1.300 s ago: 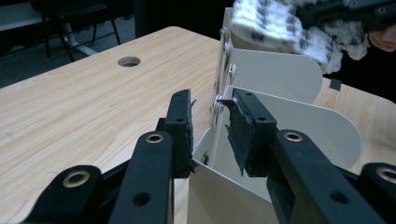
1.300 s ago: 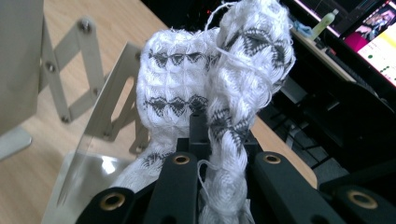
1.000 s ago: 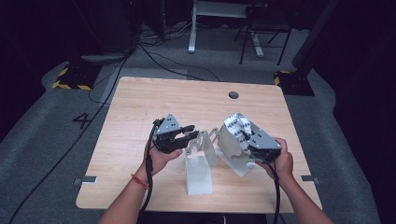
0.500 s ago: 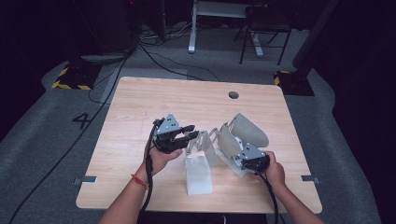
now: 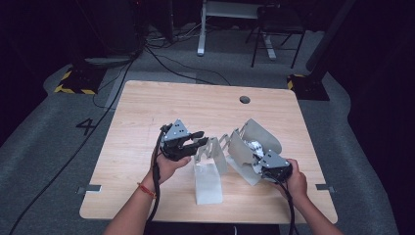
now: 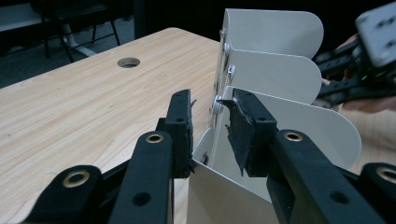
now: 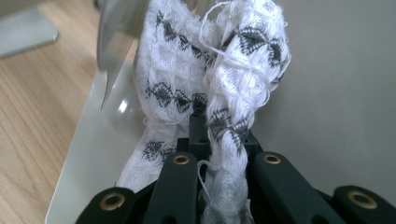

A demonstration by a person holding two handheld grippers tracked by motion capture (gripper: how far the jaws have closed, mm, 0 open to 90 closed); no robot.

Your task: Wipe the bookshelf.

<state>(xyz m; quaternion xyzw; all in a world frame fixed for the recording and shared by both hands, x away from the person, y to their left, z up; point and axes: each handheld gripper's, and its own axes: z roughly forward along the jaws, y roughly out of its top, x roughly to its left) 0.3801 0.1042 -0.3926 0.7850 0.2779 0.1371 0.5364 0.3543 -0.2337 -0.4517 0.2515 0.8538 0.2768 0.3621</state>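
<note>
Right jaws: pressed together on a bunched white cloth (image 7: 219,84) with a dark pattern; the right gripper (image 5: 271,165) holds it between two leaves of the metal rack (image 5: 254,142).
Left jaws: partly apart, straddling the edge of one grey leaf (image 6: 261,140) near its rivets; I cannot tell whether the pads pinch it. The left gripper (image 5: 188,143) looks to be steadying the rack.
Cloth's place: down in the slot toward the right end of the rack, against the pale wall.
Rack's place: fanned out on the wooden table (image 5: 147,112), mid-front, between the two hands.
Step, as I judge it: seating the cloth in the slot.
Doing it well: push straight along the leaf, keep the left side braced, let go only once the cloth sits low.
Risk: loose threads snagging a pad on release.
</note>
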